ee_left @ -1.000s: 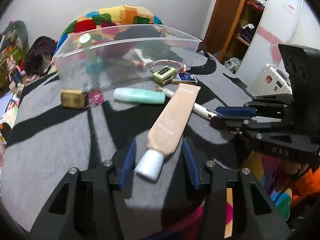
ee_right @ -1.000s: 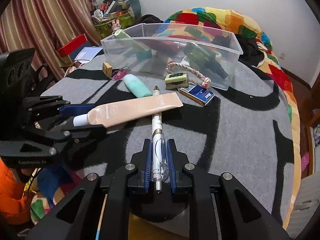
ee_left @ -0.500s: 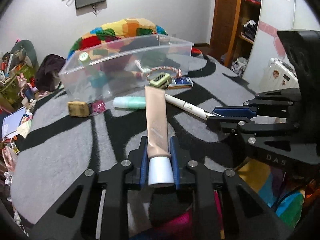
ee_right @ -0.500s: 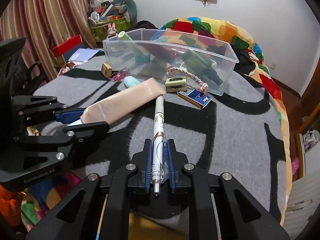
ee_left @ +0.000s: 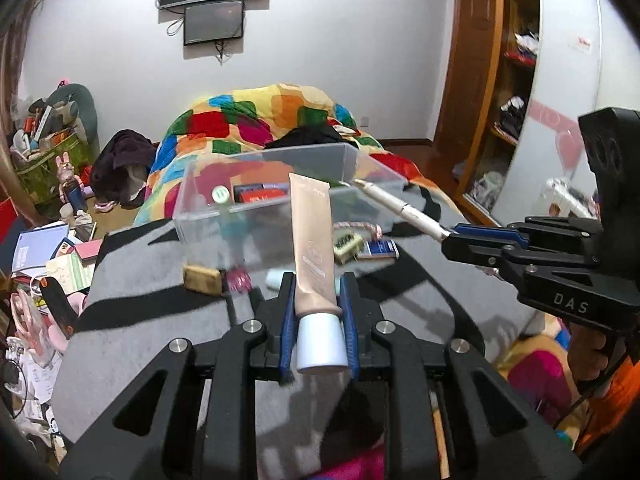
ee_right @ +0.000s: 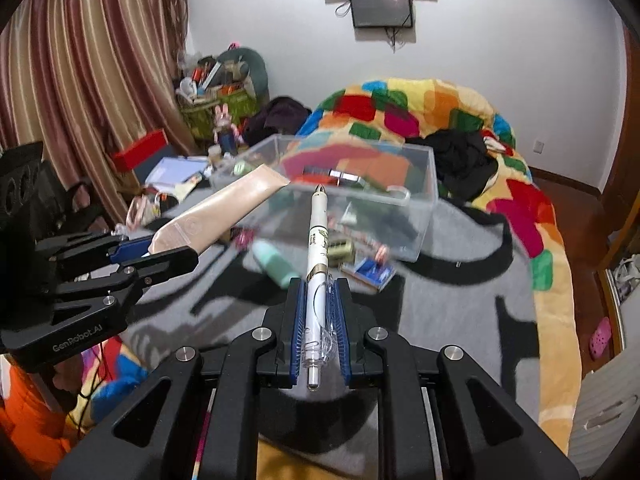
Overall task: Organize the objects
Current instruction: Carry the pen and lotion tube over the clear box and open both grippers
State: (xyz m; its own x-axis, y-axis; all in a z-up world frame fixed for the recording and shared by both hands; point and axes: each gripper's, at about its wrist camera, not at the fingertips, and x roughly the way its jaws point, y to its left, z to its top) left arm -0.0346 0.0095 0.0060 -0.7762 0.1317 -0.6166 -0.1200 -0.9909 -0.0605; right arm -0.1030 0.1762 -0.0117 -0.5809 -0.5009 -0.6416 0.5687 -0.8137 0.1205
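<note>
My left gripper [ee_left: 316,292] is shut on a beige cosmetic tube [ee_left: 311,240] with a white cap, held in the air and pointing at the clear plastic bin [ee_left: 224,216]. My right gripper [ee_right: 319,304] is shut on a white pen [ee_right: 317,236], also lifted and pointing at the bin [ee_right: 420,200]. The bin holds several items. In the left wrist view the right gripper [ee_left: 452,238] and pen [ee_left: 396,204] are at right. In the right wrist view the left gripper [ee_right: 160,250] and tube [ee_right: 224,208] are at left.
On the grey blanket [ee_left: 140,280] lie a mint tube [ee_right: 274,262], a tan block [ee_left: 202,278], a pink item [ee_left: 238,280], a small green box [ee_right: 340,248], a blue card pack [ee_right: 368,272] and a rope ring [ee_left: 360,228]. A colourful quilt [ee_right: 400,112] lies behind.
Both grippers have lifted their objects off the blanket and raised them toward the bin. One second ago the left gripper was open around the tube; it has shut on it.
</note>
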